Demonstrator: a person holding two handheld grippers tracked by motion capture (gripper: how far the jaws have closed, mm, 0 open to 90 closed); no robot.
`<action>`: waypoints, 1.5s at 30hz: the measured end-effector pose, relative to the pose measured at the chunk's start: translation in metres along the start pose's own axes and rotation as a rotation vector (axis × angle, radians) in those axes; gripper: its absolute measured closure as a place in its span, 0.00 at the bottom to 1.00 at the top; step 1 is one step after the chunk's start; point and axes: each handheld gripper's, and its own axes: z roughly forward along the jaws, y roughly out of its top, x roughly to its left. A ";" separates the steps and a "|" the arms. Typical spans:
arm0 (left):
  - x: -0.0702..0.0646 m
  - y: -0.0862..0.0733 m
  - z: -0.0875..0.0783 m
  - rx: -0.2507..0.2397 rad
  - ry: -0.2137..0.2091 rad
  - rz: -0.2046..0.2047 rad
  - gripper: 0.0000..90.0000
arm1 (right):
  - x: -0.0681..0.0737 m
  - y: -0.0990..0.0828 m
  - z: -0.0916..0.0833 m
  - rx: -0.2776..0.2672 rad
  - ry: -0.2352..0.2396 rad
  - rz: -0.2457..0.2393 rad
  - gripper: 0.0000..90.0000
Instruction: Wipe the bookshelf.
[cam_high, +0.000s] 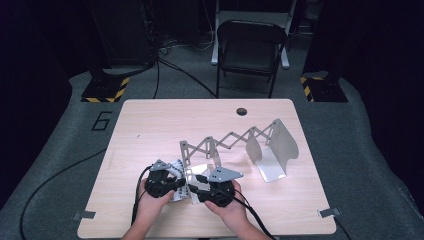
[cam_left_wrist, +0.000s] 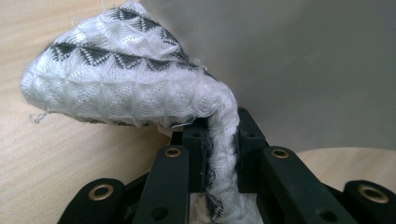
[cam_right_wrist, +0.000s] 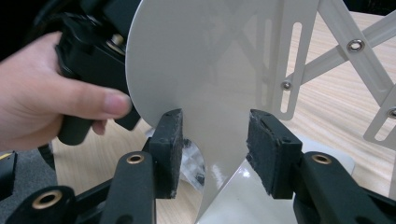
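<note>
Patterned cloth (cam_left_wrist: 135, 88) — a white woven piece with dark triangular motifs — runs up between the jaws of the left gripper (cam_left_wrist: 219, 135), which are closed on it; a narrow twisted strand passes through the pads, and the bunched remainder fans out beyond the jaw tips and to their left, above the wooden table (cam_left_wrist: 56, 154). Directly beyond and to the right of these jaws stands a pale metal end plate (cam_left_wrist: 303, 70), close to the cloth; whether cloth and plate touch is hard to tell.

In the right gripper view, the same rounded plate (cam_right_wrist: 210, 70) rises beyond the jaws of the right gripper (cam_right_wrist: 215, 140). Its lower edge dips between the two pads, yet a gap shows on either side — the jaws stand open around it. To the right of the jaws, the scissor-lattice arms (cam_right_wrist: 359, 51) of the extendable rack stretch away.

In the high view, both grippers sit near the table's front edge, left gripper (cam_high: 172, 181) and right gripper (cam_high: 197, 187) side by side at the rack's near end plate (cam_high: 195, 172), the far end plate (cam_high: 277, 147) well apart.
</note>
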 end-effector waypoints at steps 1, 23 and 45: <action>-0.003 0.003 -0.005 -0.015 -0.004 0.007 0.87 | -0.001 0.000 0.000 -0.005 0.003 -0.002 0.61; -0.049 0.022 -0.083 -0.145 -0.100 0.111 0.87 | 0.001 0.001 0.002 -0.007 0.005 0.020 0.62; -0.012 -0.019 -0.005 0.024 -0.046 0.033 0.87 | -0.001 -0.001 0.004 -0.006 0.004 0.022 0.63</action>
